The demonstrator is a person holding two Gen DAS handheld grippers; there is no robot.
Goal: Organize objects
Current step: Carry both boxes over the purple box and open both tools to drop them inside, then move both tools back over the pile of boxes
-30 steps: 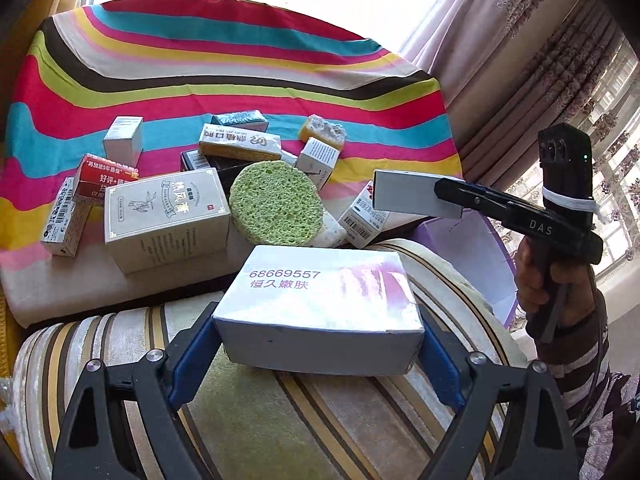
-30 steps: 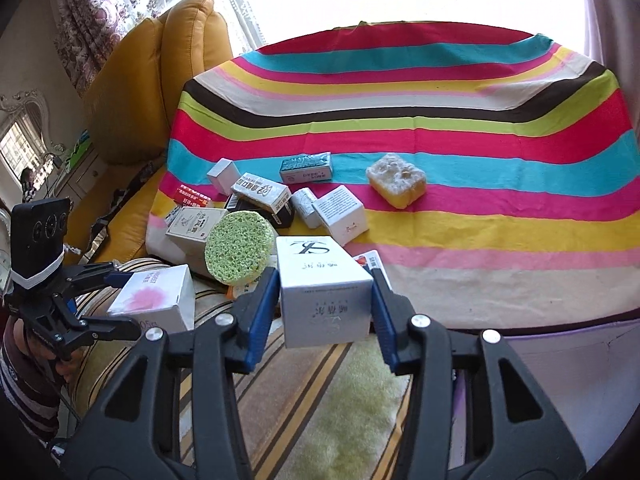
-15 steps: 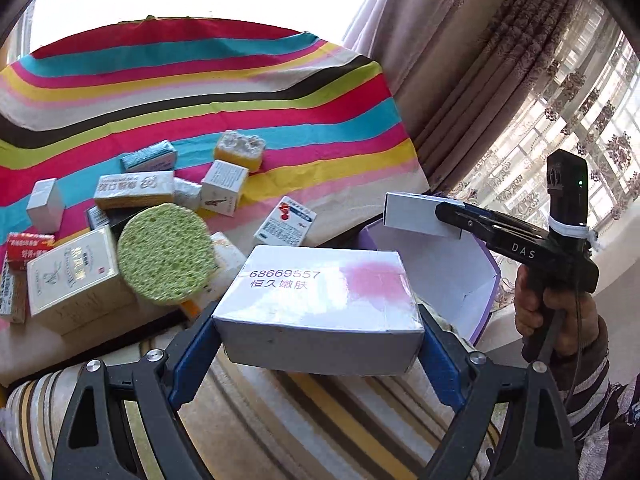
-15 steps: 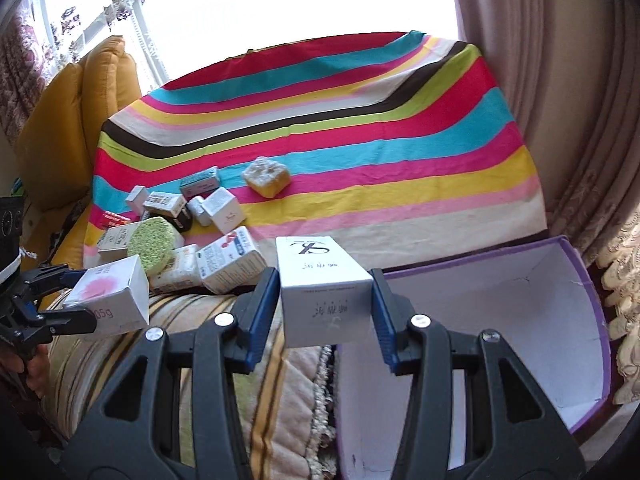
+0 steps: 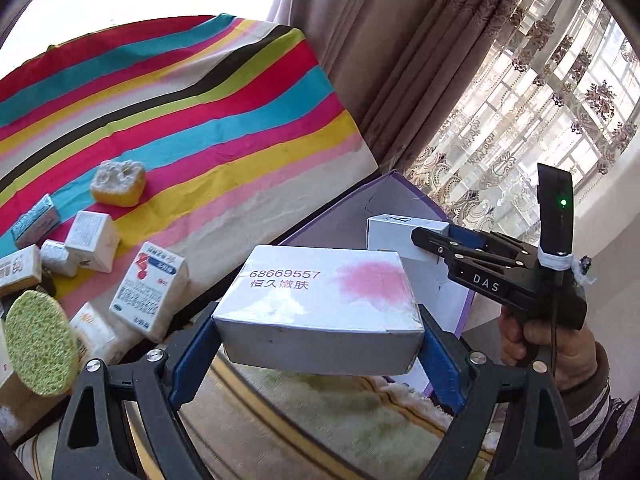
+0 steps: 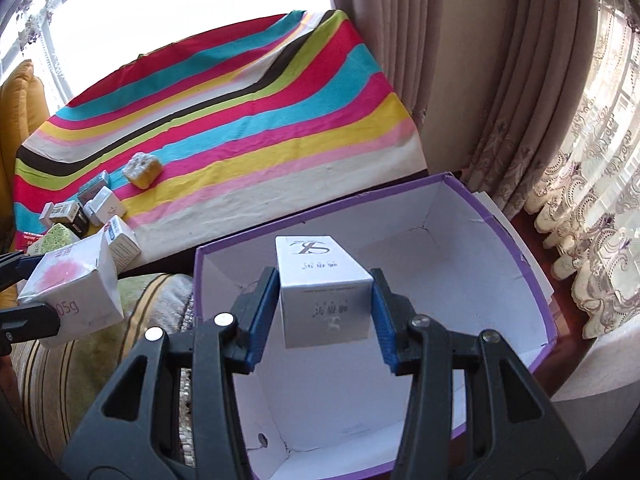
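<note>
Your purple-edged bin [image 6: 532,280] fills the lower right of the right wrist view, stiff card, nothing inside; the pink-printed carton [image 5: 320,304], low centre in the left wrist view, looks light and crushable, so keep to its short ends, where your left gripper [image 5: 316,344] clamps it with fingers spread wide; your right gripper [image 6: 326,316] pinches the small white box [image 6: 324,292] narrowly above the bin.

both grippers, left [image 5: 318,344] and right [image 6: 325,314], angled downward, fingers clamped on loads
</note>
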